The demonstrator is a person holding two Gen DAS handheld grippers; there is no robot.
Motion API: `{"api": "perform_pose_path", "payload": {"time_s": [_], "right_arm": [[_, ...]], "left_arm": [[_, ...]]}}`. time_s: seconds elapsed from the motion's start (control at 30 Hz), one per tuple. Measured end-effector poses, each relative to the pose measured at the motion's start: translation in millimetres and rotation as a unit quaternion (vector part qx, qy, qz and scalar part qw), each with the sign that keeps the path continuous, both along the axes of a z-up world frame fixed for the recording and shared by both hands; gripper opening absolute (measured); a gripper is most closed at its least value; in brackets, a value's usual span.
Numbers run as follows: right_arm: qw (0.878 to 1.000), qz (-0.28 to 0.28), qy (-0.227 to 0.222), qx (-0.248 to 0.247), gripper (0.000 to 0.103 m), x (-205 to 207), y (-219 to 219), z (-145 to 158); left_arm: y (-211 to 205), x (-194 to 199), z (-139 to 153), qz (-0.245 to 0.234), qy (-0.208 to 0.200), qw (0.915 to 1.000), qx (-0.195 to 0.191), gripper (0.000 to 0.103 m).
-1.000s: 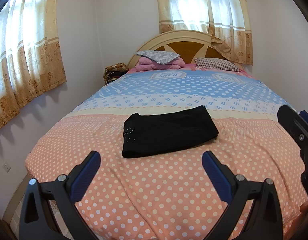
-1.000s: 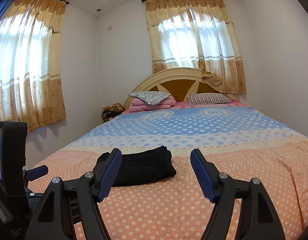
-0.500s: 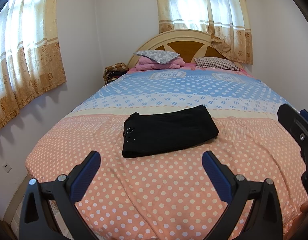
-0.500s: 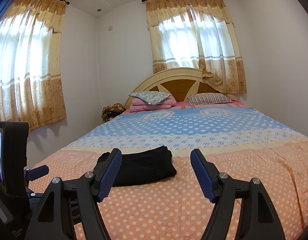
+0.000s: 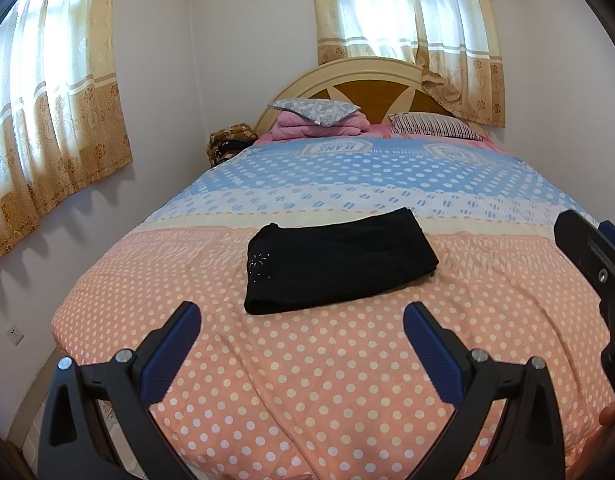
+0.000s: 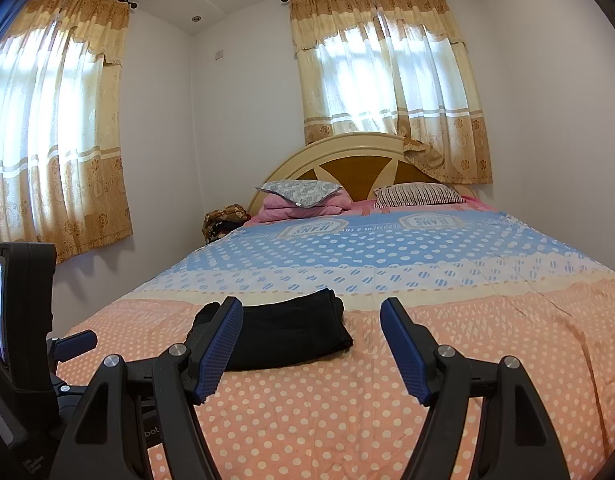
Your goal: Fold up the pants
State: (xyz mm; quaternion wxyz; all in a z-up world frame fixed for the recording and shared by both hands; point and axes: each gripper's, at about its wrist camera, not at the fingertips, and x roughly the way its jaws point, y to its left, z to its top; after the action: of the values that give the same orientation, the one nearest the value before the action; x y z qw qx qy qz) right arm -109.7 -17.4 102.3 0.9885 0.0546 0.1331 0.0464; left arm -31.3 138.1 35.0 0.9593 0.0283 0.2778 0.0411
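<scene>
Your black pants (image 5: 339, 264) lie already folded into a compact rectangle on the peach polka-dot part of the bedspread (image 5: 307, 380), mid-bed, just short of the blue band. Your left gripper (image 5: 301, 344) and right gripper (image 6: 311, 344) both hover near the bed's foot, fingers spread wide and holding nothing. Judging by the soft, rounded edges, the cloth is light, limp and likely to slump; if you tidy it, pinch all layers at the near left corner and the right end.
</scene>
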Motion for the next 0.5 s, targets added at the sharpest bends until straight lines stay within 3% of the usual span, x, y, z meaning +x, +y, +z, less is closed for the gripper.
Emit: {"api": "perform_pose_path", "payload": {"time_s": [0.5], "right_arm": [[1.0,0.003,0.002,-0.001,0.073,1.3,-3.6,-1.8]], "left_arm": [[-0.3,2.3,-3.7,0.003,0.002,1.0,0.005,0.103]]}}
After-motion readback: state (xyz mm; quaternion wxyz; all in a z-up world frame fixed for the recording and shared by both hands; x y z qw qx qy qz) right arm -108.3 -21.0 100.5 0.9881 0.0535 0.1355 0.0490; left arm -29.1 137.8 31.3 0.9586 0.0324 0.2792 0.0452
